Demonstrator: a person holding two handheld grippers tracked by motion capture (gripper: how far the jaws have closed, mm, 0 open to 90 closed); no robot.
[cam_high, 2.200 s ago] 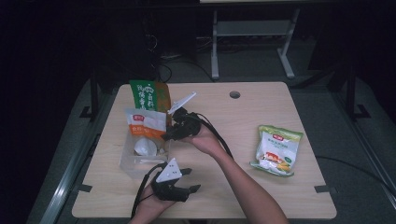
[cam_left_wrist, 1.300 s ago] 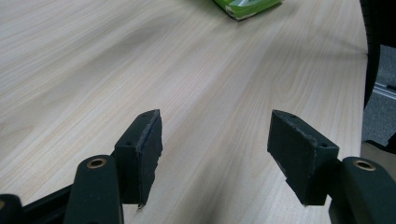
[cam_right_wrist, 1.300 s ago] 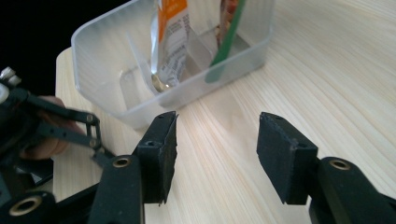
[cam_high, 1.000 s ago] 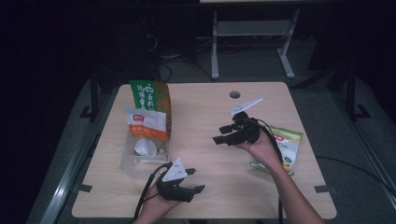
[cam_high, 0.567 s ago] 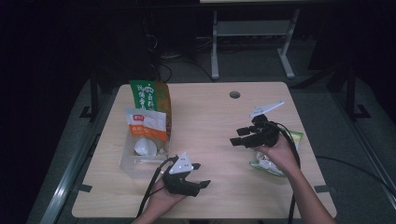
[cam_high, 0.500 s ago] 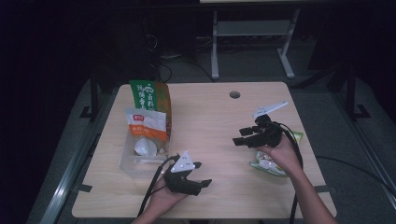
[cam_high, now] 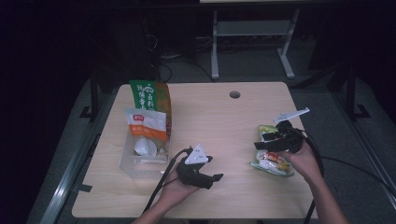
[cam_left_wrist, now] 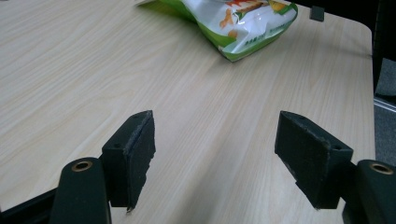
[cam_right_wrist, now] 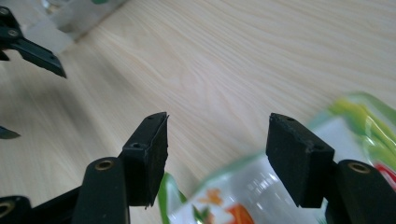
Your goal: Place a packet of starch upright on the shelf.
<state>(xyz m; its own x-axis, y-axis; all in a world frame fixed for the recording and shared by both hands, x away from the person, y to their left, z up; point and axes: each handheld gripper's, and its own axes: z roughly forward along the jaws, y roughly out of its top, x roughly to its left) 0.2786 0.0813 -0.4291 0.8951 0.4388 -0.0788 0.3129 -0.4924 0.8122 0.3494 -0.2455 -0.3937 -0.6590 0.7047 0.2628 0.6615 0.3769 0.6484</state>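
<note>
Pale wood of the table (cam_high: 224, 116) lay bare between my two hands, with the clear bin (cam_high: 140, 161) and its packets at the far left and the green snack bag (cam_high: 273, 163) lying flat near the right edge, just under my right gripper (cam_high: 261, 141). That bag was what I was after, and its long axis seemed to run from the near right toward the far left, the sealed near end pointing back at my wrist, though my hand hid much of it. My right jaws stood wide, had just been opening further, and pressed on nothing, the bag's edge showing just below them in the right gripper view (cam_right_wrist: 280, 196). To do this well, I judged I should lower squarely over a crimped end, not the puffed middle, then close gently. My left gripper (cam_high: 210, 177) hung wide and empty, aimed at the bag.
</note>
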